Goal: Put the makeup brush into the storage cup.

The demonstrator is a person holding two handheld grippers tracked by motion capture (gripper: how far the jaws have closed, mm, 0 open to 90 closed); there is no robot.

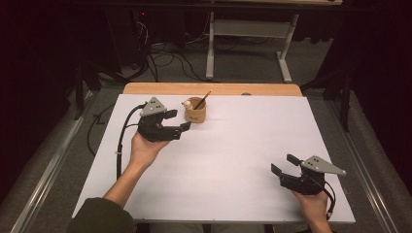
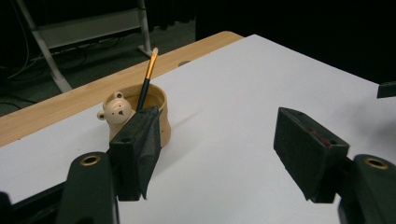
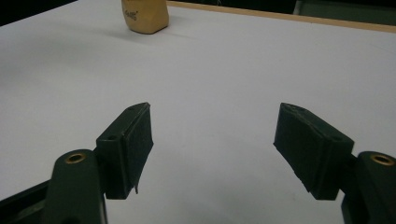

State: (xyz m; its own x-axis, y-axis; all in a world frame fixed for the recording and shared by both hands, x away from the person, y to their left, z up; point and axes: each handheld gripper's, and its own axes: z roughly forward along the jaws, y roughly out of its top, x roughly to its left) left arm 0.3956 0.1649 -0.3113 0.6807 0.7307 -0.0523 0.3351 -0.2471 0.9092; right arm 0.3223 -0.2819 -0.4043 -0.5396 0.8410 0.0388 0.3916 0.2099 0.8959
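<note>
The cup [image 1: 195,112] is tan wood, and its bear head [image 2: 116,109] is cream with dark eyes. The brush [image 2: 147,79] has a black handle, orange ferrule and pale tip. Both grippers [image 1: 178,120] [image 1: 285,164] are black with grey plates. The table [image 1: 233,145] is white with a wood edge.

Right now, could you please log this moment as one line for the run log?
left gripper: open, beside tan wooden bear-face cup | thin pencil-like stick: leaning in cup | right gripper: open, empty | white table
</note>
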